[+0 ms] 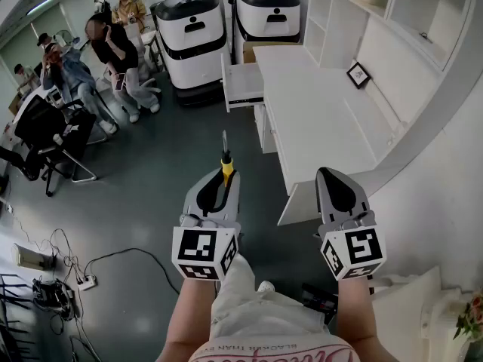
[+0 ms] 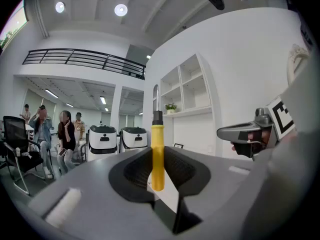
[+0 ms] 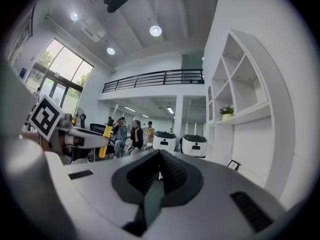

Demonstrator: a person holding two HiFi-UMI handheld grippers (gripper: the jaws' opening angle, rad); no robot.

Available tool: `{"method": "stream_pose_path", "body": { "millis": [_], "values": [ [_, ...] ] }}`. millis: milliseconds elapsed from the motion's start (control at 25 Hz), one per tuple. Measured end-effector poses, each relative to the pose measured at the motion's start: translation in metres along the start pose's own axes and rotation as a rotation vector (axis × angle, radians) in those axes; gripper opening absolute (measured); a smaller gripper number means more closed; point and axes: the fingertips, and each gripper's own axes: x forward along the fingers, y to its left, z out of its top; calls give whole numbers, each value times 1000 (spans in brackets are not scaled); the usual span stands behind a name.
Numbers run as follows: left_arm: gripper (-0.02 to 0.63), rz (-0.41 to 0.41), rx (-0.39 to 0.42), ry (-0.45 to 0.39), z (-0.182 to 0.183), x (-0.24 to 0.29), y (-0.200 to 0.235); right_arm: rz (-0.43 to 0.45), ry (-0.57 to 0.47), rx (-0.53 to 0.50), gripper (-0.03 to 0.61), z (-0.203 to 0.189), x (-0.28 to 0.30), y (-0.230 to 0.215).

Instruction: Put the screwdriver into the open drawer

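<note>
My left hand-held gripper (image 1: pixel 224 178) is closed partway on the screwdriver (image 1: pixel 226 168) — yellow handle pinched between the pads, metal shaft poking out toward 12 o'clock. The open drawer (image 1: pixel 243 84) is also up at 12 o'clock, well apart from the tip, at the 9 o'clock side of the white worktop (image 1: pixel 317 119). My right hand-held gripper (image 1: pixel 334 181) is at 3 o'clock of the left one — jaws together, nothing in them.

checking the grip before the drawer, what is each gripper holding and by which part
Left gripper: screwdriver, clamped by its yellow handle. Right gripper: nothing, jaws shut.
</note>
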Motion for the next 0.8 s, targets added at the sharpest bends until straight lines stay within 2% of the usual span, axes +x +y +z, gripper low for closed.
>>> {"method": "stream_pose_path", "body": {
  "millis": [320,560,800],
  "values": [
    [80,-17,2,11,-7,43,20,-1,19,3,8,-10,48,-17],
    [80,-22,-2,8,-5,78,69,-23,10,7,8,-7,102,-16],
    [80,-45,0,5,1,138,123,-57,18,2,8,-2,180,-28]
  ]
}}
